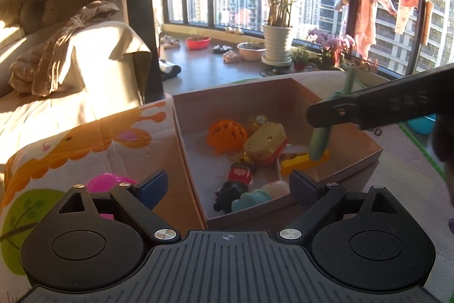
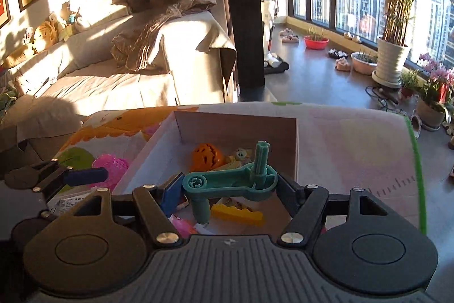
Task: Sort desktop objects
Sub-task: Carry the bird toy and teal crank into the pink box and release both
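A pink cardboard box (image 1: 351,161) sits on a cartoon play mat (image 1: 85,149) and holds several toys: an orange lattice ball (image 1: 225,136), a yellow block (image 1: 295,162), a red and black doll (image 1: 237,178). My right gripper (image 2: 227,186) is shut on a teal plastic crank toy (image 2: 232,183) and holds it above the box (image 2: 235,127). It shows from the side in the left wrist view (image 1: 320,121), with the crank (image 1: 319,142) hanging down. My left gripper (image 1: 227,183) is open and empty at the box's near corner.
A pink lattice ball (image 1: 106,182) lies on the mat left of the box, also seen in the right wrist view (image 2: 110,168). A sofa (image 1: 56,70) stands to the left. Potted plants (image 1: 276,41) line the window floor beyond the mat's far edge.
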